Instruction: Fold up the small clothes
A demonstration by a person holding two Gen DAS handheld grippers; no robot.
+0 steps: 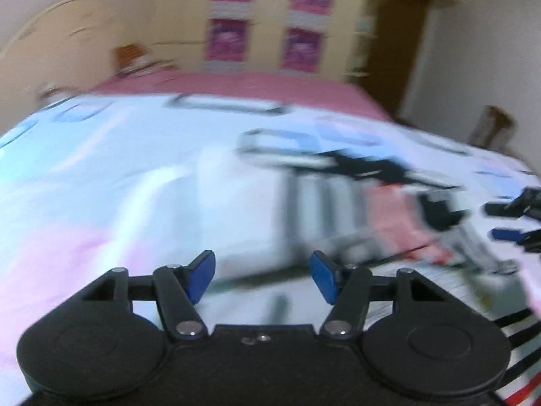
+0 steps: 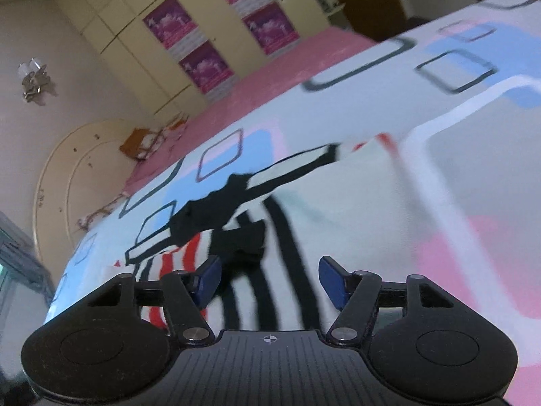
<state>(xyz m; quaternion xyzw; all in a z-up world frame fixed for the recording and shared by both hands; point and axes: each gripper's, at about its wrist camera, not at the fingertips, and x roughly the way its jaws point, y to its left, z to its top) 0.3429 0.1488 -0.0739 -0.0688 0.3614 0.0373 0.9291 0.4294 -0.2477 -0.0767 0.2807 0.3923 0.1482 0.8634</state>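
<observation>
A small white garment with black and red stripes (image 2: 270, 203) lies spread on the patterned bedsheet (image 2: 456, 176); its black trim (image 2: 203, 216) is bunched near the middle. My right gripper (image 2: 270, 280) hovers low over the striped cloth, jaws open, blue pads (image 2: 333, 282) clear of the fabric. The left wrist view is blurred: the garment (image 1: 321, 209) shows as a pale folded mass with grey bands and a red patch. My left gripper (image 1: 263, 277) stands open just before it with nothing between its pads. The right gripper (image 1: 514, 220) pokes in at the right edge.
The bed carries a white sheet (image 1: 101, 169) with pink and blue blocks and a pink cover (image 2: 270, 77) at its far side. Behind stand a cream wardrobe (image 2: 135, 40) with purple posters, a brown door (image 1: 395, 44) and a rounded headboard (image 2: 67, 169).
</observation>
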